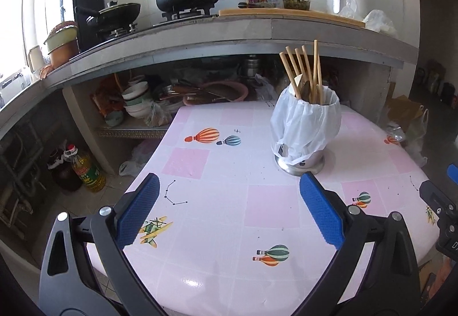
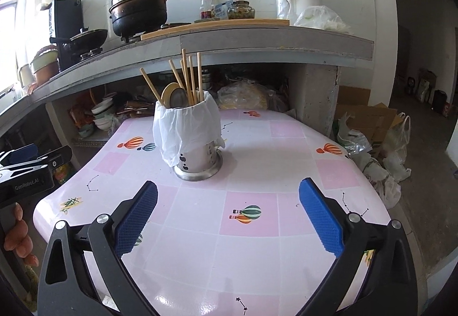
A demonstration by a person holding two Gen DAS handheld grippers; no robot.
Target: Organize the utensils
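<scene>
Chopsticks (image 2: 186,78) upright in steel utensil holder (image 2: 197,164).
Reads "GenRobot.AI" on left gripper (image 1: 229,210); both it and right gripper (image 2: 228,213) spread wide, empty, above table (image 2: 257,144).

Upright bag-draped steel holder (image 2: 197,155) on pink table, chopsticks (image 2: 189,78) and spoons (image 2: 171,94) inside

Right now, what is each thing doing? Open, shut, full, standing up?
Left tool: open, holding nothing.
Right tool: open, holding nothing.
Utensil holder: upright on the table, top wrapped in a white bag.
Chopsticks: standing in the holder, leaning apart.
Spoons: standing in the holder, bowls up.
Big pot: lid on.
</scene>
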